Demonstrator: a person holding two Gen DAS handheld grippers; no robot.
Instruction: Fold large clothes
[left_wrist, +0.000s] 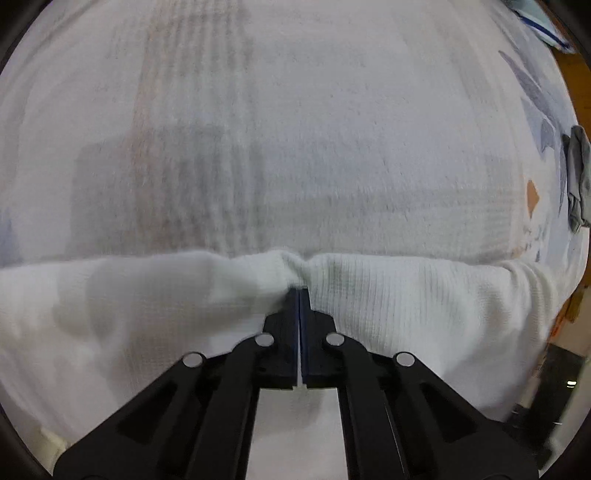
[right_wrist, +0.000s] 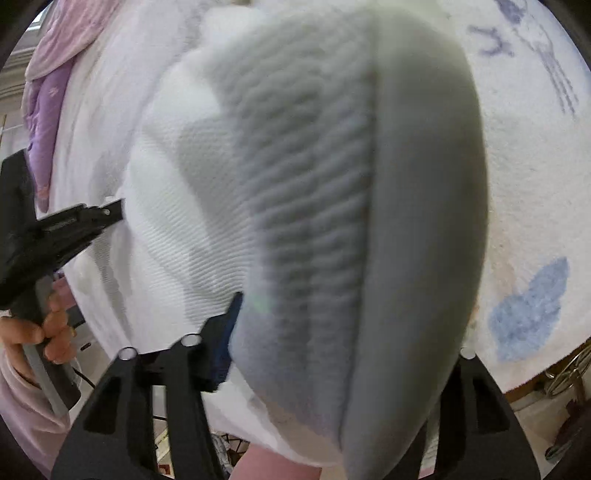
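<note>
A white ribbed garment (left_wrist: 406, 295) lies across a white cover with blue prints (left_wrist: 543, 122). My left gripper (left_wrist: 299, 290) points steeply down and is shut on a pinched fold at the garment's near edge. In the right wrist view the garment (right_wrist: 303, 206) bulges up close to the lens, blurred and shadowed. It fills the gap of my right gripper (right_wrist: 347, 314). The blue pad of that gripper's left finger (right_wrist: 231, 325) presses against the bunch, and cloth covers its right finger. The left gripper (right_wrist: 114, 208) also shows at the left, held by a person's hand (right_wrist: 48, 325).
A purple and pink cloth (right_wrist: 48, 110) lies at the far left of the cover (right_wrist: 528, 184). A small grey cloth (left_wrist: 578, 177) sits at its right edge. Beyond the cover's edge is floor with a metal stand (right_wrist: 569, 373).
</note>
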